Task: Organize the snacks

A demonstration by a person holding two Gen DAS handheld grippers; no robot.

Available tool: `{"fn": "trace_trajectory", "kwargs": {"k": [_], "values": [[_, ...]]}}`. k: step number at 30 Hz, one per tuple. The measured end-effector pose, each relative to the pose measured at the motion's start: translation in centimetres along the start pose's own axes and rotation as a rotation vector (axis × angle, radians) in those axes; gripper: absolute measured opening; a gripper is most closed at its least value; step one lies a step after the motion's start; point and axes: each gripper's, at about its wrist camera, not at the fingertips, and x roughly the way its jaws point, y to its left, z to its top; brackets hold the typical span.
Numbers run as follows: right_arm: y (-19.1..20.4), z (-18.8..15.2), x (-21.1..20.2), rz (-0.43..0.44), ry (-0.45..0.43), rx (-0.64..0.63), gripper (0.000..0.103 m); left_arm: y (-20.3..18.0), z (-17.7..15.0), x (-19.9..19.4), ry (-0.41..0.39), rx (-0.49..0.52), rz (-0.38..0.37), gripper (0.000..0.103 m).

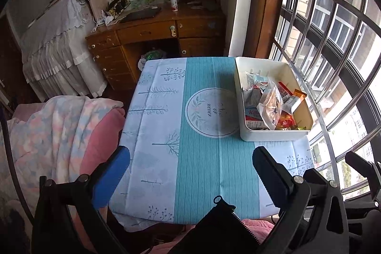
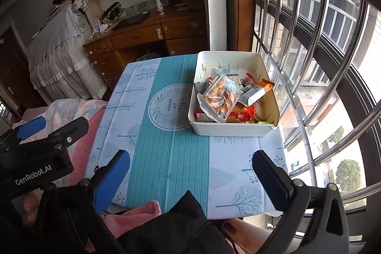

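Daylight floods through the window (image 1: 333, 44); fisheye edges warp darkly.

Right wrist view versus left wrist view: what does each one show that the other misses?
Only the right wrist view shows the left tongs from outside, open, with GenRobot.AI lettering, over the pink blanket.

Only the left wrist view shows the black zippered fabric at the table's near edge.

Both show the white bin of snack packets, the clear cookie bag on top, the teal tablecloth, and the right tongs open and empty.
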Motion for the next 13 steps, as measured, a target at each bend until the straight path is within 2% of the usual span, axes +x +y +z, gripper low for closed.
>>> {"fn": "trace_trajectory", "kwargs": {"k": [13], "values": [[-0.22,0.10,0.83,0.009,0.023,0.007,0.103,-0.08,-0.01,0.59,0.011,0.002,0.007,0.102]]}}
